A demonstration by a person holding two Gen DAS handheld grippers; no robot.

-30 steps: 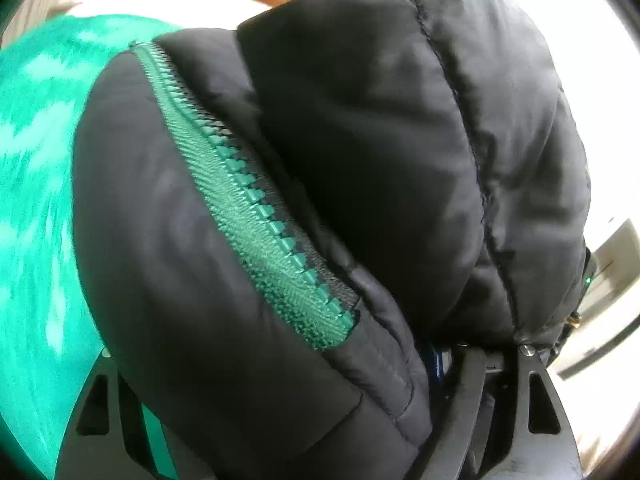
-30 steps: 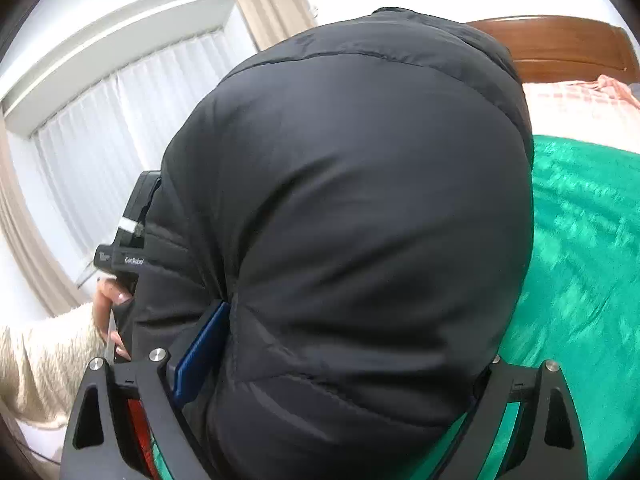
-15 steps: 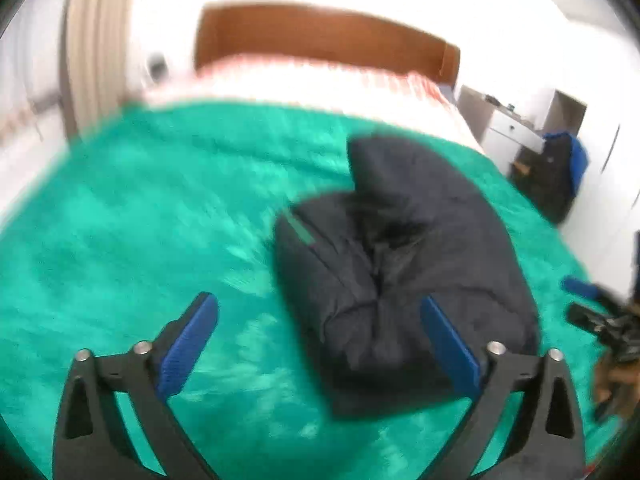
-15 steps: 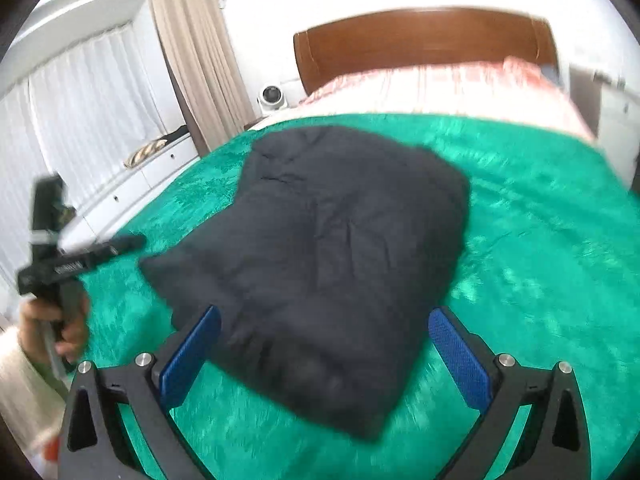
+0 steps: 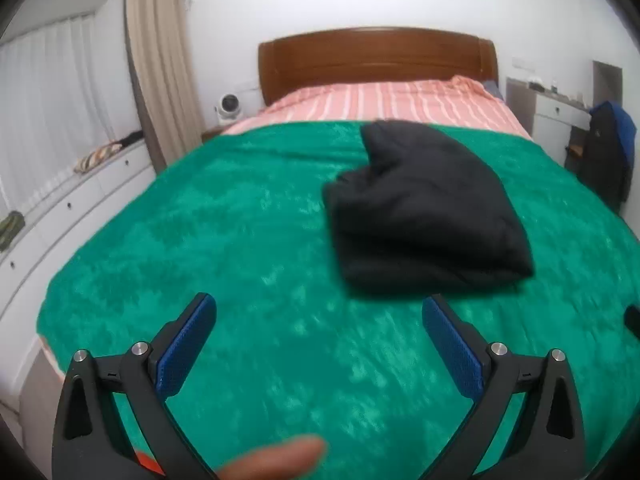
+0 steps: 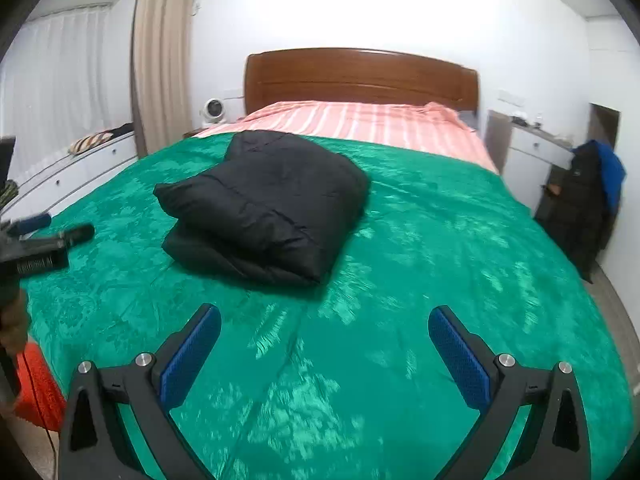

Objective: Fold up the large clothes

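1. Left wrist view: one folded black jacket [image 5: 428,216] is seen on the green blanket [image 5: 240,240], ahead and to the right of the left gripper [image 5: 318,340], well apart from it. Jaws are spread wide, nothing is held between them. Two blue pads [image 5: 186,346] are counted. Gripper is held low over the blanket near the foot of the bed, aimed at the headboard [image 5: 376,56]. A blurred fingertip [image 5: 276,460] is caught at the bottom edge.
2. Right wrist view: the same jacket [image 6: 268,200] is seen ahead and to the left of the right gripper [image 6: 324,346], not touched. Jaws are wide apart, nothing gripped. Two blue pads [image 6: 460,356] are counted. Gripper is aimed up the bed. The left gripper [image 6: 44,232] is seen at the left edge, clear of the jacket.
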